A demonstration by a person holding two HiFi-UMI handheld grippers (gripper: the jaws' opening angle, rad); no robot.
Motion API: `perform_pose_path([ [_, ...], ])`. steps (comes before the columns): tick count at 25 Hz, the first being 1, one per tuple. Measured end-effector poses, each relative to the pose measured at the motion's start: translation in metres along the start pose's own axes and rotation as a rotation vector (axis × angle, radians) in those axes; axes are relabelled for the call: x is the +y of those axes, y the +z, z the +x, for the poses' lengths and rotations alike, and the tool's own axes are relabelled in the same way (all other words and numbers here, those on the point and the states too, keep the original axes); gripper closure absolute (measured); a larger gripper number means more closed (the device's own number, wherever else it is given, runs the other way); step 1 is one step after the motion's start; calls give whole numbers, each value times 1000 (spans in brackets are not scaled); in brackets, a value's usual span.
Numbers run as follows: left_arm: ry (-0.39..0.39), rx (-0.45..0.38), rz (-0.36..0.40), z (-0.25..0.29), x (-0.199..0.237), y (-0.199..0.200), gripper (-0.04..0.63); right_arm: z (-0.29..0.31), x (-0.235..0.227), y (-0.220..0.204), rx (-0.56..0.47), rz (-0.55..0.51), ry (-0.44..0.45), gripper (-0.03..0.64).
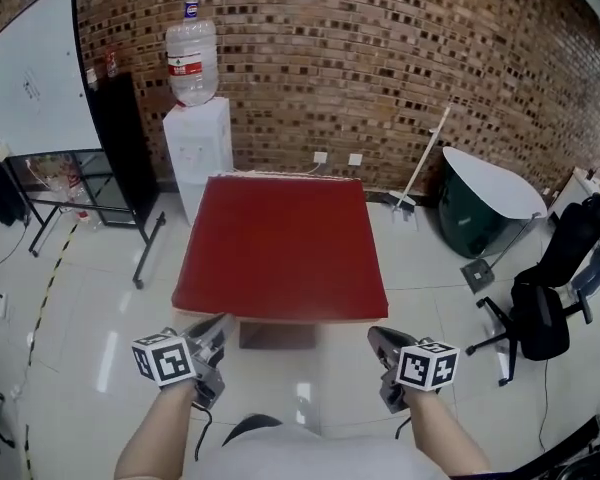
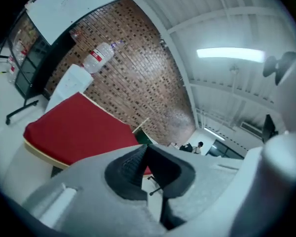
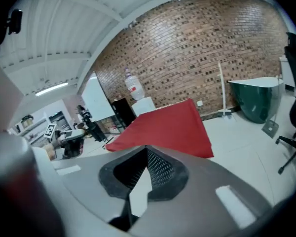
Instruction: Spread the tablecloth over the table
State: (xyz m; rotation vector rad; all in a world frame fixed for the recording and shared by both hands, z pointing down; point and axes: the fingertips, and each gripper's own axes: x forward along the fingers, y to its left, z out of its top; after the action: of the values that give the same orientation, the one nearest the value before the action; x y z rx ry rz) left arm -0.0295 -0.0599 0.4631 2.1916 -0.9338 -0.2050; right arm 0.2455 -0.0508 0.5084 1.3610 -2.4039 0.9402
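Observation:
The red tablecloth [image 1: 280, 248] lies flat over the square table, covering its top, with a strip of the wooden table edge [image 1: 280, 320] showing under the near hem. It also shows as a red sheet in the left gripper view [image 2: 74, 132] and the right gripper view [image 3: 172, 125]. My left gripper [image 1: 218, 326] is held in the air just short of the table's near left corner, shut and empty. My right gripper [image 1: 378, 336] hangs short of the near right corner, also shut with nothing in it. In both gripper views the jaws [image 2: 147, 148] [image 3: 147, 151] meet at their tips.
A water dispenser [image 1: 198, 148] stands behind the table against the brick wall, with a black cabinet [image 1: 120, 138] and a whiteboard [image 1: 35, 68] to the left. At the right are a broom [image 1: 420, 168], a green tub [image 1: 480, 203] and a black office chair [image 1: 545, 308].

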Motion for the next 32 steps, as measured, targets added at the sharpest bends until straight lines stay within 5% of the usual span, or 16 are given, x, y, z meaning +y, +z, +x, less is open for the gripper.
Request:
perform_pose_path([
  [5, -161, 76, -18, 3, -62, -37, 594, -18, 72, -24, 52, -47, 199, 615],
  [11, -195, 155, -7, -16, -93, -83, 594, -47, 103, -63, 68, -19, 249, 615],
  [16, -190, 191, 8, -86, -115, -113, 594, -72, 169, -106, 62, -11, 287, 615],
  [24, -165, 309, 258, -219, -163, -172, 594, -146, 310, -182, 36, -87, 357, 615],
  [32, -190, 328, 356, -285, -211, -199, 594, -204, 375, -209, -14, -124, 378, 615],
])
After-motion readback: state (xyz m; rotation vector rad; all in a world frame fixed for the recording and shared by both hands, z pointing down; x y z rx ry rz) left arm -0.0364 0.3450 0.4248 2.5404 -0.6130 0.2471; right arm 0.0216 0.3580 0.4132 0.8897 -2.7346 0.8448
